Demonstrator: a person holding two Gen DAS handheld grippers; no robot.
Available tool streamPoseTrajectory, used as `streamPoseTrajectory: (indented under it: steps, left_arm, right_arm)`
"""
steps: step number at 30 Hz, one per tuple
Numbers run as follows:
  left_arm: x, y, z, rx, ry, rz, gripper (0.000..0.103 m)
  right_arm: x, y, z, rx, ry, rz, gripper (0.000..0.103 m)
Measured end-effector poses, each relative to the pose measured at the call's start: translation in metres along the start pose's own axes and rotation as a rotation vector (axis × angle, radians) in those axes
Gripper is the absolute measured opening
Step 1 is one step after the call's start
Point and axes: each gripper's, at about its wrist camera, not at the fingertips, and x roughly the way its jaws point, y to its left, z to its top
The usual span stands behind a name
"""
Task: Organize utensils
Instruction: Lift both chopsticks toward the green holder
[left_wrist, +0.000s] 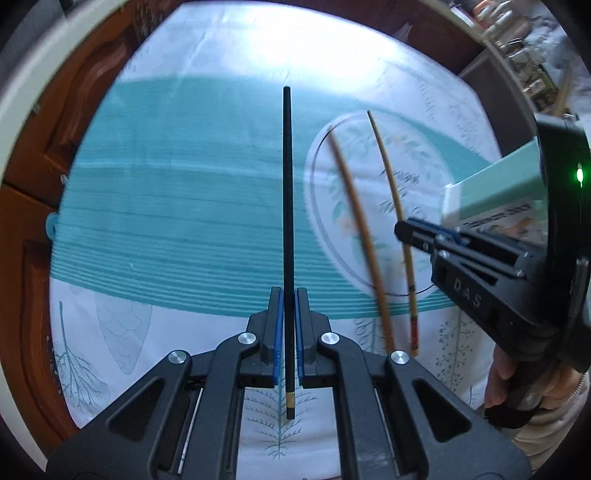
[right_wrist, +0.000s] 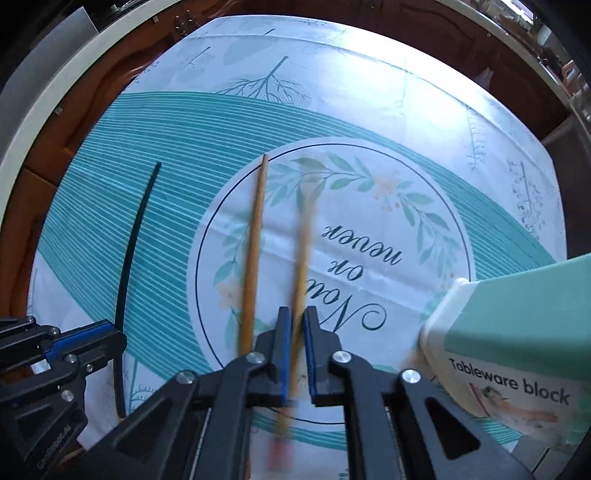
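Chopsticks (left_wrist: 288, 221) in closed claws (left_wrist: 289, 332)

- We see a tabletop (right_wrist: 110, 92) of dark reddish-brown wood, covered by a white cloth with teal stripes and leaf prints (right_wrist: 369, 110).
- On the cloth lie a plain light-wood chopstick (right_wrist: 253, 254) and a mint-green and white box labelled "Tableware block" (right_wrist: 517, 332).
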Motion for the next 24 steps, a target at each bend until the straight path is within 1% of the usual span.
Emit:
streamPoseTrajectory:
  steps: [1,3,6,8,11,14,17,20,24]
  left_arm:
    - [-0.01,0.0,-0.005,0.007,-0.024,-0.007,0.003]
    - [-0.024,-0.006,-0.009,0.019,-0.079,-0.02,0.003]
    - [-0.044,-0.017,-0.017,0.034,-0.16,-0.04,0.003]
    - [-0.058,-0.02,-0.016,0.048,-0.212,-0.041,0.003]
    - [-0.073,-0.029,-0.021,0.07,-0.273,-0.037,0.003]
    - [-0.084,-0.046,-0.023,0.108,-0.322,-0.031,0.003]
    - [-0.101,-0.063,-0.027,0.148,-0.363,-0.028,0.003]
    - [-0.117,-0.081,-0.029,0.184,-0.399,-0.039,0.003]
    - [-0.148,-0.108,-0.027,0.235,-0.44,-0.07,0.003]
  right_arm:
    - [-0.002,-0.005,-0.002,0.026,-0.009,0.034,0.006]
    - [-0.009,-0.014,-0.009,0.06,-0.045,0.076,0.006]
    - [-0.028,-0.025,-0.025,0.09,-0.135,0.152,0.006]
    - [-0.046,-0.032,-0.041,0.107,-0.218,0.215,0.006]
    - [-0.071,-0.04,-0.063,0.122,-0.333,0.26,0.006]
    - [-0.089,-0.048,-0.078,0.141,-0.423,0.29,0.006]
    - [-0.109,-0.055,-0.092,0.148,-0.509,0.291,0.006]
    - [-0.128,-0.064,-0.102,0.142,-0.578,0.287,0.006]
    - [-0.153,-0.075,-0.106,0.143,-0.662,0.285,0.006]
